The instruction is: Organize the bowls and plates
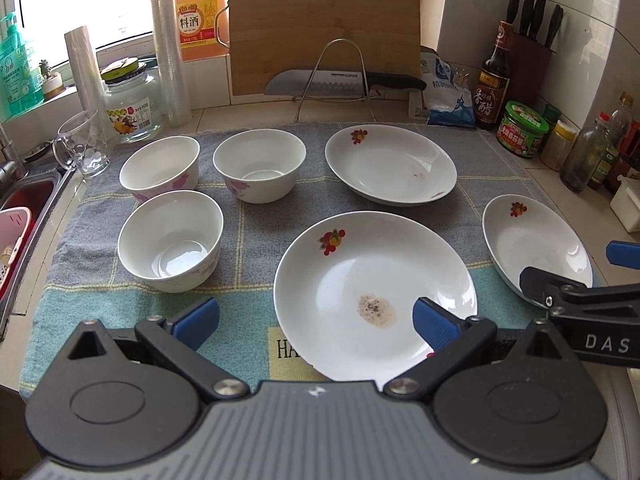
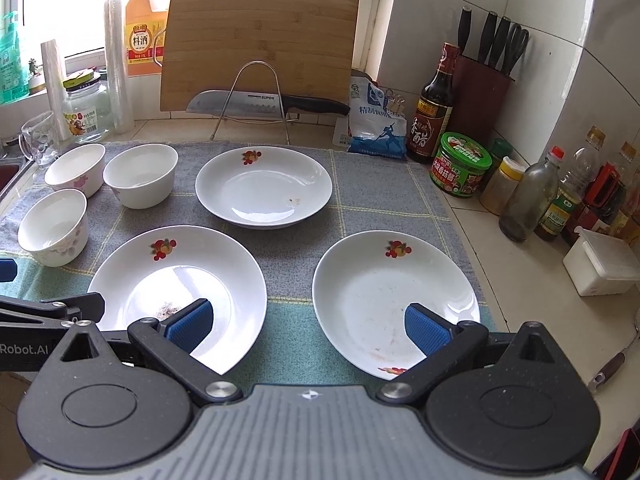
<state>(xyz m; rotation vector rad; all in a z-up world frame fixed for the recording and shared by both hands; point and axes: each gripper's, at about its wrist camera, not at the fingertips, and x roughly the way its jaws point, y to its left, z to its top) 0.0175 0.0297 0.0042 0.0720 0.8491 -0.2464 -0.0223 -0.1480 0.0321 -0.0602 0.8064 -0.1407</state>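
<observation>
Three white bowls (image 1: 160, 164) (image 1: 260, 164) (image 1: 170, 236) stand upright and apart on the left of a grey and teal towel (image 1: 248, 240). Three white plates with a fruit print lie flat on it: a near one (image 1: 372, 280) with a brown stain, a far one (image 1: 390, 164) and a right one (image 1: 532, 240). My left gripper (image 1: 316, 316) hovers open over the near plate's front edge, holding nothing. Open as well, my right gripper (image 2: 308, 322) straddles the gap between the near plate (image 2: 176, 276) and the right plate (image 2: 376, 288). The far plate (image 2: 264, 186) lies beyond.
A cutting board (image 1: 324, 28) leans at the back behind a wire rack holding a knife (image 1: 340, 82). A glass mug (image 1: 82, 144) and a jar (image 1: 132, 108) stand back left beside the sink (image 1: 24, 200). Bottles (image 2: 528, 196), a knife block (image 2: 480, 96) and a white box (image 2: 600, 266) line the right.
</observation>
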